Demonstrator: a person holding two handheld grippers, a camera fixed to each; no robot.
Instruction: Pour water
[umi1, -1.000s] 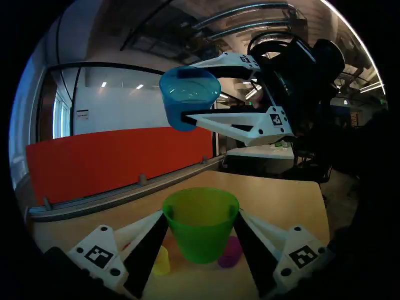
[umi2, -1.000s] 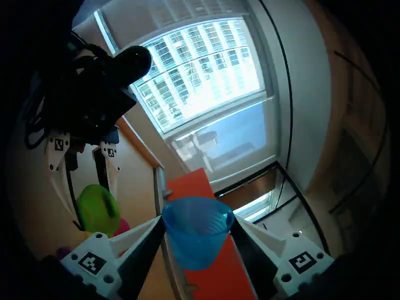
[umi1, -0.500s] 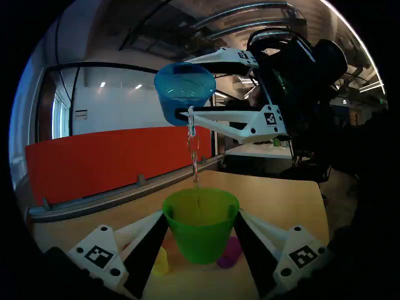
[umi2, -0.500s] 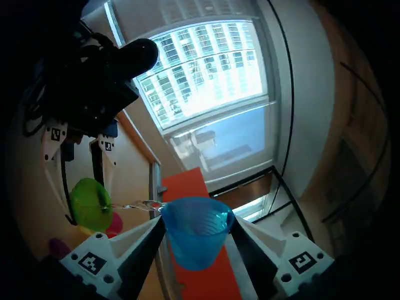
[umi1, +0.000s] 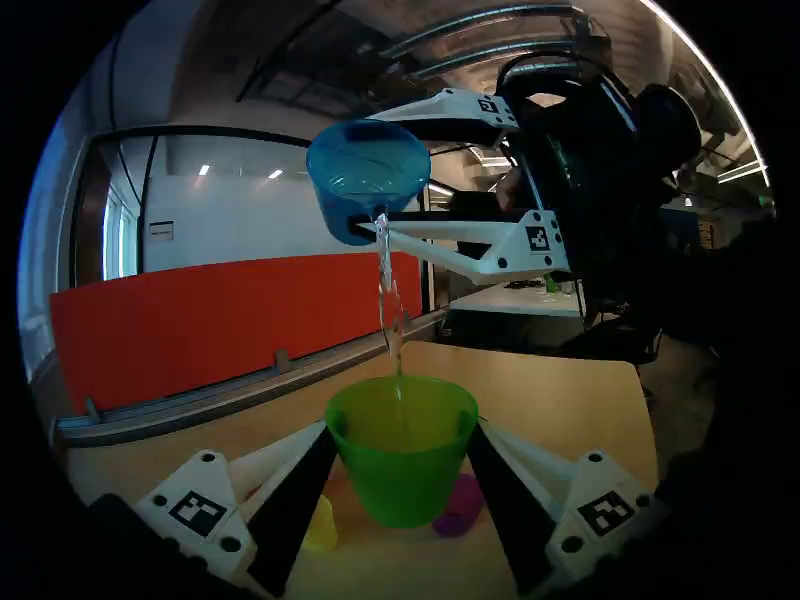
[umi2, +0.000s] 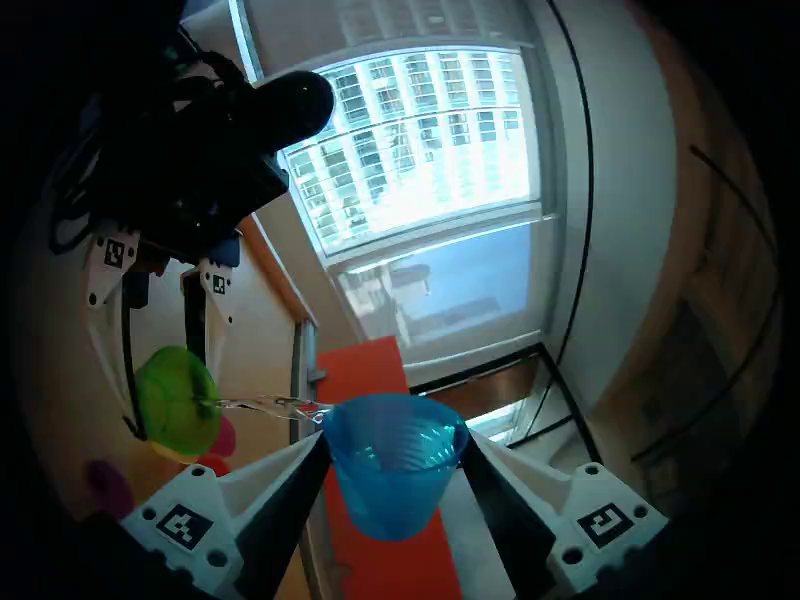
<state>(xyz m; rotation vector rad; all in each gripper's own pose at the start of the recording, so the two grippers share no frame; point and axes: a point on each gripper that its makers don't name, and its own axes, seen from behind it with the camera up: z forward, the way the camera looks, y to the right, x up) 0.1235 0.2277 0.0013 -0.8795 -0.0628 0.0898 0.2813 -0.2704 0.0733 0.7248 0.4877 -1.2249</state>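
Where the pale wooden counter (umi1: 560, 400) runs up to a long orange panel (umi1: 230, 315), glass walls and exposed ceiling pipes (umi1: 480, 25) close the room, and a big bright window (umi2: 420, 170) fills one side. Two larger cups are gripped. The left gripper (umi1: 400, 432) has its jaws pressed on the upright green plastic cup (umi1: 402, 470) over the counter. The right gripper (umi2: 395, 442) has its jaws pressed on the tilted blue plastic cup (umi2: 390, 480) above it. One thin stream of water (umi1: 388, 300) falls between them into the green one. Two small cups lie beneath, a yellow cup (umi1: 322, 522) and a purple cup (umi1: 460, 505).
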